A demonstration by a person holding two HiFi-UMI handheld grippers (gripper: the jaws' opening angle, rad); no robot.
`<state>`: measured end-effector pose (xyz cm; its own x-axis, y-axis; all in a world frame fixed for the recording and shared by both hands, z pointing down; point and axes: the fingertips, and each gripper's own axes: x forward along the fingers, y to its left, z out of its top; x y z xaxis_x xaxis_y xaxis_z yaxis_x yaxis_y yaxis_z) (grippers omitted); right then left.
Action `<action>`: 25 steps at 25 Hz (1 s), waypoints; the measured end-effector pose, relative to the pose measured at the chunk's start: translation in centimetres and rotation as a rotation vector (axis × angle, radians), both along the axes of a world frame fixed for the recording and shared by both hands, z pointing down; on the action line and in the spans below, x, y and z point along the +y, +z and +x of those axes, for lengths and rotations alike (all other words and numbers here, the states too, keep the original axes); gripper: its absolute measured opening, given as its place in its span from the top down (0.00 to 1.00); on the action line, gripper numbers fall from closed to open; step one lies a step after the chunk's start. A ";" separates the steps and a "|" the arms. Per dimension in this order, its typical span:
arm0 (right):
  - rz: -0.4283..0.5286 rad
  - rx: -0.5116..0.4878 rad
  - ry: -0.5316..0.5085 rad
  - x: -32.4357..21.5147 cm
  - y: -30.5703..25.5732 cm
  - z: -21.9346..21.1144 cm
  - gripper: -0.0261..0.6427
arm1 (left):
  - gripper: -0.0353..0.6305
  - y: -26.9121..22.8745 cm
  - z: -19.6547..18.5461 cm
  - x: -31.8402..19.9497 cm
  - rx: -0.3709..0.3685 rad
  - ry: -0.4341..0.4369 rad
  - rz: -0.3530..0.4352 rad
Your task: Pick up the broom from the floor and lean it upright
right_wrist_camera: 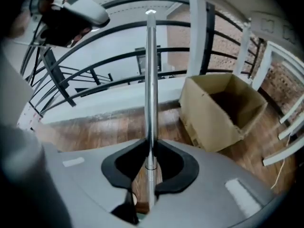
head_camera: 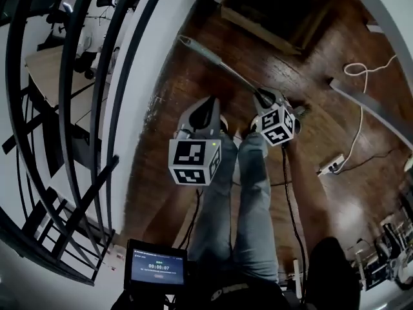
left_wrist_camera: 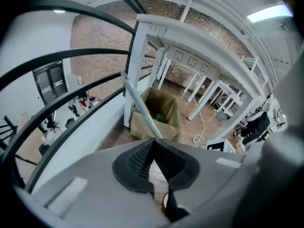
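The broom shows only as a thin metal handle (head_camera: 219, 63), slanting up and left over the wood floor from my right gripper (head_camera: 263, 99). In the right gripper view the handle (right_wrist_camera: 151, 80) rises straight between the black pads (right_wrist_camera: 167, 167), and my right gripper (right_wrist_camera: 150, 151) is shut on it. The broom's head is hidden. My left gripper (head_camera: 208, 103) hangs just left of the right one, apart from the handle. In the left gripper view its pads (left_wrist_camera: 135, 160) meet at the tip, so my left gripper (left_wrist_camera: 153, 144) holds nothing; the handle (left_wrist_camera: 140, 106) runs beyond it.
An open cardboard box (head_camera: 277, 8) (right_wrist_camera: 223, 110) (left_wrist_camera: 159, 113) stands ahead on the floor. A black curved railing (head_camera: 97, 76) with a white wall runs along the left. A white cable (head_camera: 358, 108) and power strip (head_camera: 330, 165) lie at the right. The person's legs (head_camera: 239, 205) are below.
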<state>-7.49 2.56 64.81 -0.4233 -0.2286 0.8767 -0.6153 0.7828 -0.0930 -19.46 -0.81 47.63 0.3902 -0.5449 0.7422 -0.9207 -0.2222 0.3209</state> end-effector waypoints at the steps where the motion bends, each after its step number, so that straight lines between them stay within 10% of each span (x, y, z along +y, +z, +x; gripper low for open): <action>1: 0.019 -0.017 0.036 -0.8 -1.4 0.3 0.85 | 0.92 -1.1 0.2 -0.4 0.004 0.015 0.012; 25: 0.295 -0.225 0.782 -0.3 -14.0 13.2 0.84 | 0.92 -12.6 11.9 -1.7 0.090 0.271 0.231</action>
<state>5.73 2.29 50.79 -0.2061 -0.7315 0.6500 -0.9785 0.1539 -0.1371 -7.61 -2.49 35.06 0.6014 -0.5620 0.5678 -0.7889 -0.5302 0.3108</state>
